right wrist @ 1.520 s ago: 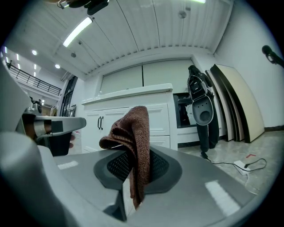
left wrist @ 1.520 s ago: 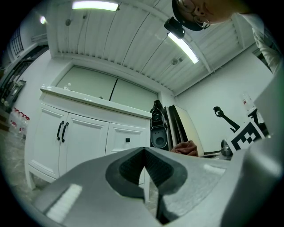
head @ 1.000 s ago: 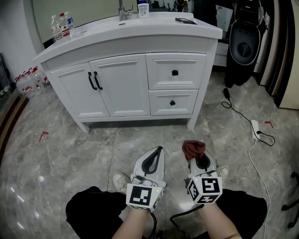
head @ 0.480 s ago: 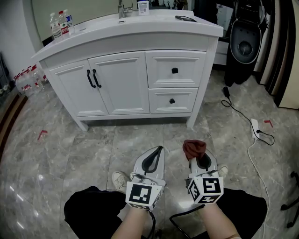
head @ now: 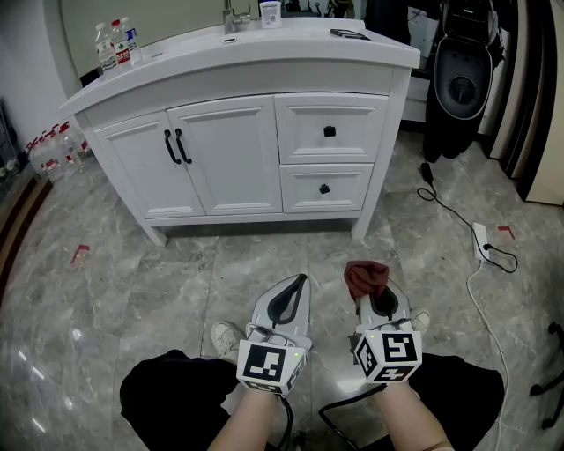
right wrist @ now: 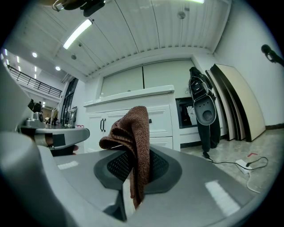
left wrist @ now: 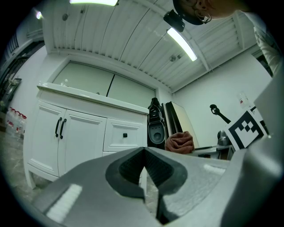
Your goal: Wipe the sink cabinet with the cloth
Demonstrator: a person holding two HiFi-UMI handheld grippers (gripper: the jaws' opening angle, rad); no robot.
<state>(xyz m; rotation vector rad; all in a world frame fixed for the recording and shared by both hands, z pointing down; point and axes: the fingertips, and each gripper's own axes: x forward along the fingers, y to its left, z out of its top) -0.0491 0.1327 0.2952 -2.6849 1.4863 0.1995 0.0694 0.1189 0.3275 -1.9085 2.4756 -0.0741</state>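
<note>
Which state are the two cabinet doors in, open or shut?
Shut. Both doors sit flush in the sink cabinet front, their black handles side by side.

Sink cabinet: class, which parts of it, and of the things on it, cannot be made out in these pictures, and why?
- Head view: the faucet is cut off by the top edge; the sink cabinet's basin lies hidden behind its counter rim.
- Head view: the bottles' labels are too small to read.
- Right gripper view: the cloth covers part of the cabinet front.
</note>
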